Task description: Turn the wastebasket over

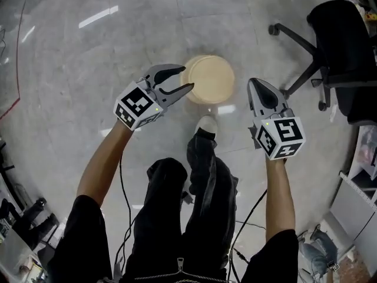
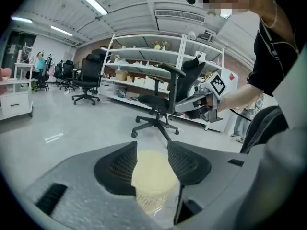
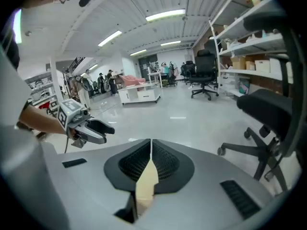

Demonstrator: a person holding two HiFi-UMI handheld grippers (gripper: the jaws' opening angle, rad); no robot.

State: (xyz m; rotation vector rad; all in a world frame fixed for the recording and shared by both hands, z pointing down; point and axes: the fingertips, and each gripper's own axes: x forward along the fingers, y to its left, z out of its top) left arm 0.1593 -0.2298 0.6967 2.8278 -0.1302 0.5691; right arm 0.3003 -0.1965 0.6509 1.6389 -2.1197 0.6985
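Left gripper [image 1: 184, 79]: jaws apart, nothing clamped, just left of the wastebasket [image 1: 209, 78]. Right gripper [image 1: 254, 87]: jaws together, right of the wastebasket. The cream wastebasket stands on a glossy grey floor [image 1: 88, 52], closed face up. An office chair [image 1: 339, 52] is farther right, with shelves [image 2: 144, 71] beyond.

Floor [image 1: 65, 58]: smooth grey stone look, polished, glossy enough to mirror the ceiling lights.
Wastebasket [image 1: 208, 78]: cream plastic, matt; top face smooth, wall a fine mesh of holes.
Left hand-held gripper [image 1: 187, 78]: grey matt plastic shell, faintly grainy; pads [image 2: 117, 169] black and ribbed.
Right hand-held gripper [image 1: 253, 84]: same grey matt plastic, same black ribbed lining.
Marker cubes [image 1: 137, 106]: matt white faces with black print.
Chair [image 1: 347, 52]: black, matt; padding looks like cloth.
Trousers [image 1: 203, 181]: dark creased cloth, slight sheen.
Shelves [image 2: 144, 71]: white, painted-metal look.
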